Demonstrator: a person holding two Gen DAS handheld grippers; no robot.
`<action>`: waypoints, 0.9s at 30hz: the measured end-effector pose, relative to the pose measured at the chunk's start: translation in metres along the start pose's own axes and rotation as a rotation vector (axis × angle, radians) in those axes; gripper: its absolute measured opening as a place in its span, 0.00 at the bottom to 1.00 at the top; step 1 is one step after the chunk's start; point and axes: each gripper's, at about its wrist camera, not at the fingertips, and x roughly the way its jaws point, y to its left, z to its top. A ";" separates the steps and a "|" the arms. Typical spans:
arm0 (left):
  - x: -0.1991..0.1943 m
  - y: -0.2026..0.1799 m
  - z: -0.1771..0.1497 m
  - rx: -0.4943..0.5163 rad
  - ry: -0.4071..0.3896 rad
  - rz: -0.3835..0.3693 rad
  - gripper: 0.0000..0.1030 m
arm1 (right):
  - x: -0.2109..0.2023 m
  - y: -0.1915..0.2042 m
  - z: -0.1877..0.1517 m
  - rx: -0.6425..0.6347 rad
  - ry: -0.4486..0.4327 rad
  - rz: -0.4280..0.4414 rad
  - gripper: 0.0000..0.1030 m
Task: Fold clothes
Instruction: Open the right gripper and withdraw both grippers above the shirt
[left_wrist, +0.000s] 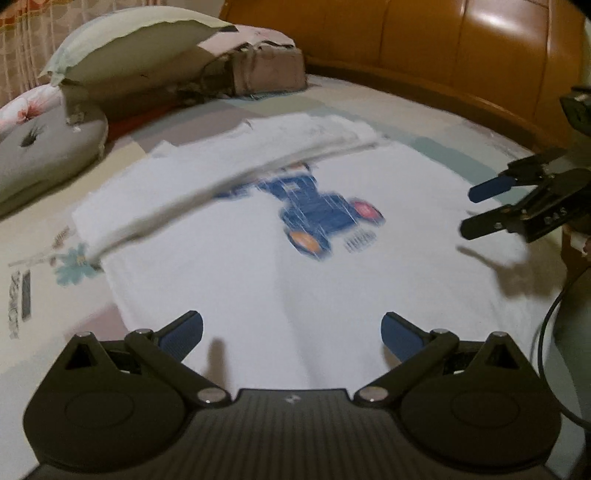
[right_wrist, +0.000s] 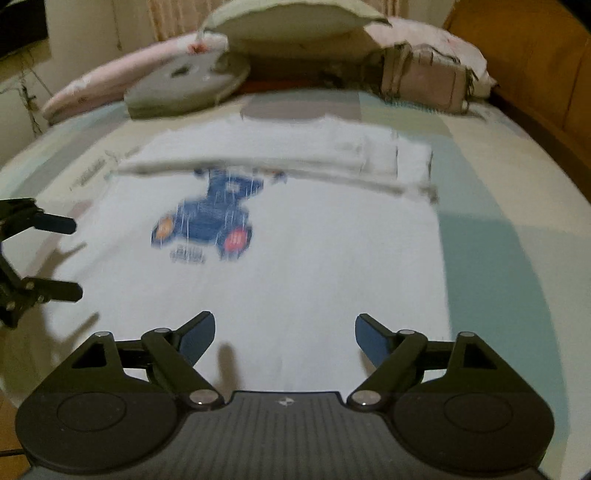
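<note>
A bed (left_wrist: 424, 122) covered with a pastel patchwork sheet is filling both views, with a brown padded headboard (left_wrist: 443, 48) curving along its far right edge in the left wrist view. At the far end, pillows (left_wrist: 122, 51) and a folded quilt (left_wrist: 266, 70) are lying piled together.

A white T-shirt (left_wrist: 240, 266) is lying flat on the sheet, taking up most of the middle of the bed. Its long axis is running away from the grippers toward the pillows. The far portion is lying doubled back over the body, making a thick fold line (right_wrist: 280, 166) across the shirt's width; both views are blurred there, so it is probably the upper part with the sleeves, though that is hard to confirm. The print, a blue vehicle (left_wrist: 317, 214) with one red and one orange wheel, is facing up, its wheels pointing toward the near end and its top partly tucked under the fold.

The left gripper (left_wrist: 291, 332) is hovering over the near part of the shirt, its jaws spread wide and gripping nothing. The right gripper (right_wrist: 284, 332) is hovering likewise over the near part, jaws wide apart and empty; in the left wrist view it is showing at the shirt's right edge, its shadow falling on the cloth.
</note>
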 end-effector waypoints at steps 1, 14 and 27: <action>0.000 -0.004 -0.007 -0.007 0.015 0.002 0.99 | 0.003 0.003 -0.006 0.002 0.024 -0.008 0.84; -0.062 -0.041 -0.049 -0.038 -0.020 -0.013 0.99 | -0.004 0.009 -0.041 0.052 -0.002 -0.054 1.00; -0.077 -0.049 -0.065 -0.114 0.026 -0.037 0.99 | -0.009 0.006 -0.045 0.071 -0.021 -0.036 1.00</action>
